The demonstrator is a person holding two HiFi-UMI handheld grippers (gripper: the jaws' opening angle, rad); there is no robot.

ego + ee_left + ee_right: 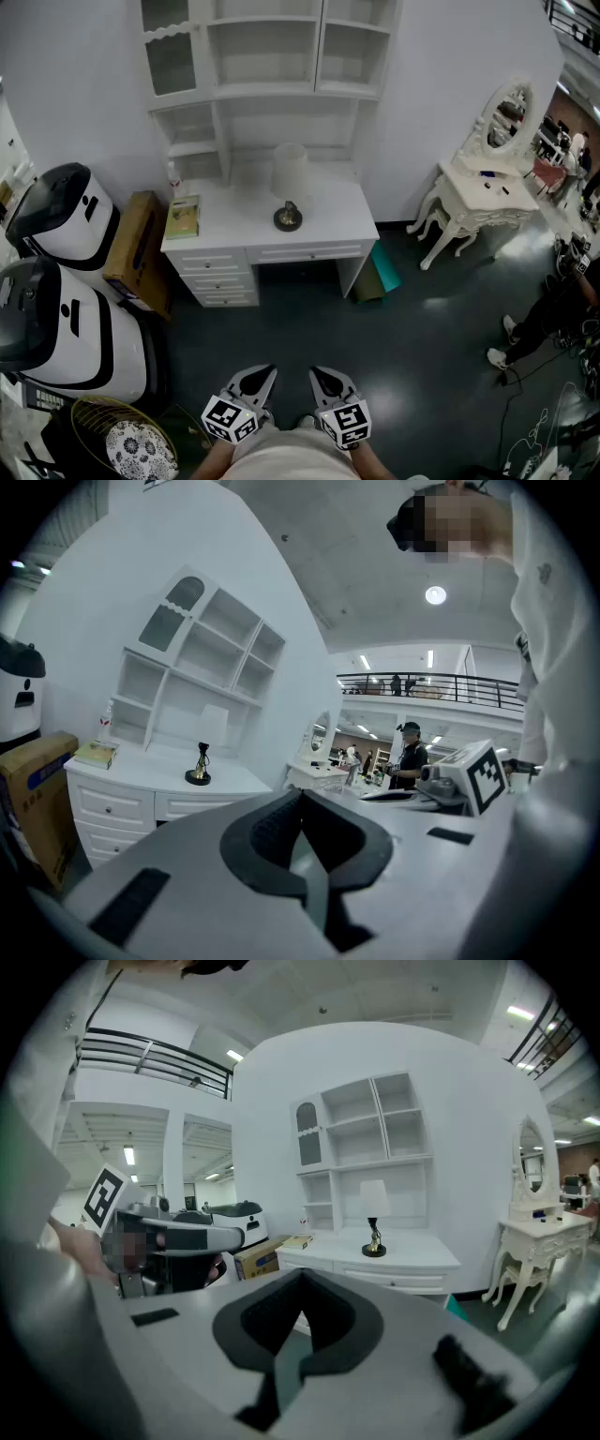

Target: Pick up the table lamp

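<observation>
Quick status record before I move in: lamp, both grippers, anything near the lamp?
lamp: white-shaded table lamp with dark round base, upright on white desk
nearby: green-covered book at desk's left end, apart from lamp
left gripper: shut, empty, short of desk
right gripper: shut, empty, short of desk
task: lamp not yet grasped

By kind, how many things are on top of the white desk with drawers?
Table lamp: 1
Book: 1
Small bottle: 1
Total: 3
</observation>
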